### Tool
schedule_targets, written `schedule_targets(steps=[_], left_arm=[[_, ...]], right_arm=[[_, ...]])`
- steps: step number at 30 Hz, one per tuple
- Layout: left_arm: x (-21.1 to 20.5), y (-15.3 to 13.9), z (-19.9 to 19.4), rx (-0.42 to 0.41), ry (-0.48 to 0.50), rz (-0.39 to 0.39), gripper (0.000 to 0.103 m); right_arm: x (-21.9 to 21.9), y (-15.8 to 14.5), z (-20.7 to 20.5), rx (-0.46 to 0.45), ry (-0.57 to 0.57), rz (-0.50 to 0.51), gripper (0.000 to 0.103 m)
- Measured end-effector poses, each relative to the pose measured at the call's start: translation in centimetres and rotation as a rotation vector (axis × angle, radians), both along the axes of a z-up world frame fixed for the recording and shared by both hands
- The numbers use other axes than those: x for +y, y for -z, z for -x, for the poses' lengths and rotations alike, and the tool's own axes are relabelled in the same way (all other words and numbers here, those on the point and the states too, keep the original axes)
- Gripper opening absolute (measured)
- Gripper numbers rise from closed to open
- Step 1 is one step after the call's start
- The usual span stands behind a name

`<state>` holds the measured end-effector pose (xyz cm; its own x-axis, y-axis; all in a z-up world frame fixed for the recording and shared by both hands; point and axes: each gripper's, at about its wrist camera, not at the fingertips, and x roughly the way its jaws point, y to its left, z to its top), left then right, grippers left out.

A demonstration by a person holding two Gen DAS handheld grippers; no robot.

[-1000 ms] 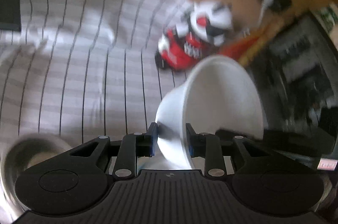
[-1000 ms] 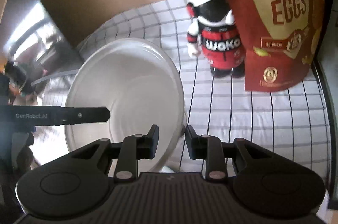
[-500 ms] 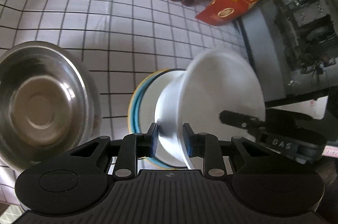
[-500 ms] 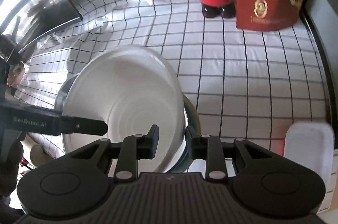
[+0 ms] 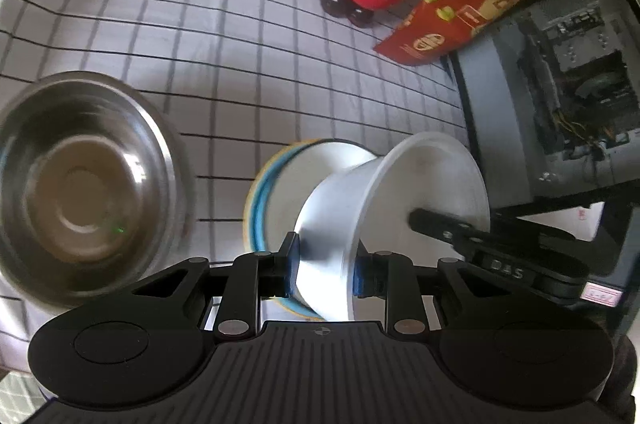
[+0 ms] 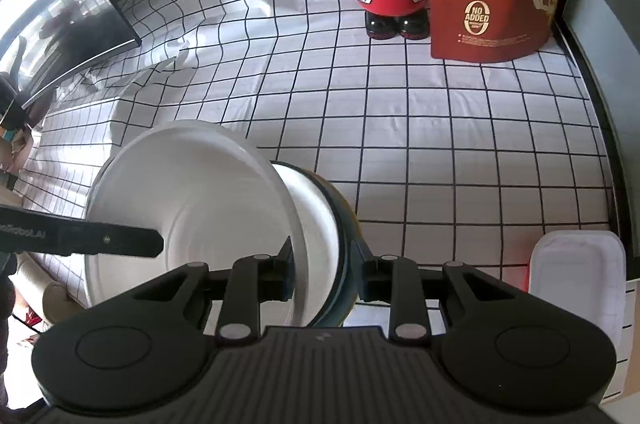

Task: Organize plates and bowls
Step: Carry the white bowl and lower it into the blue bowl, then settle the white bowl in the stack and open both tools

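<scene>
Both grippers are now lower than a second ago, bringing the white bowl point(image 5: 404, 208) down over the blue-rimmed plate stack point(image 5: 260, 208); left gripper point(image 5: 326, 266) is clamping the bowl wall, right gripper point(image 6: 324, 266) is clenched on the opposite rim. For a clean nesting, I judge both hands should be levelling the bowl and centring it before letting go together. Left view is showing the steel bowl point(image 5: 80, 180) beside the stack; right view alone is showing the white lidded container point(image 6: 576, 276).

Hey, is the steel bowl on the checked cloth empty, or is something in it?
Empty. The left wrist view looks straight into the steel bowl, and only its bare shiny bottom and walls show. It is a little blurred, but nothing lies inside.
</scene>
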<state>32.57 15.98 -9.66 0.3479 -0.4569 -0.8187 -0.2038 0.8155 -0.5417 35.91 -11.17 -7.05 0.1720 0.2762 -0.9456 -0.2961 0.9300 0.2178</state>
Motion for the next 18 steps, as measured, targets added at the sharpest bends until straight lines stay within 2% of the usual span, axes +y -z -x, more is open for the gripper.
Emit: schedule_targets(steps=[2,6,10,15,18], left_arm=[[-0.8,0.1,-0.8,-0.021,0.034,-0.055,0.026],[-1.1,0.3,-1.1,-0.055,0.021,-0.171,0.024],[-1.2,0.1,-0.9,-0.055,0.048,-0.158,0.027],[-0.7,-0.5,-0.2,-0.057,0.019,-0.116,0.027],[-0.1,-1.3,0.3,-0.073,-0.002,-0.065,0.027]], right_arm=[[-0.1,0.1,-0.1,-0.003,0.009,0.001,0.028],[-0.2,0.6,-0.3,0.011,0.025,0.005,0.029],[0.0,0.8,0.1,0.011,0.002,-0.002,0.029],[0.6,0.6,0.0,-0.036,-0.031,0.056,0.029],[0.5,0.3,-0.4,-0.041,-0.048,0.062,0.032]])
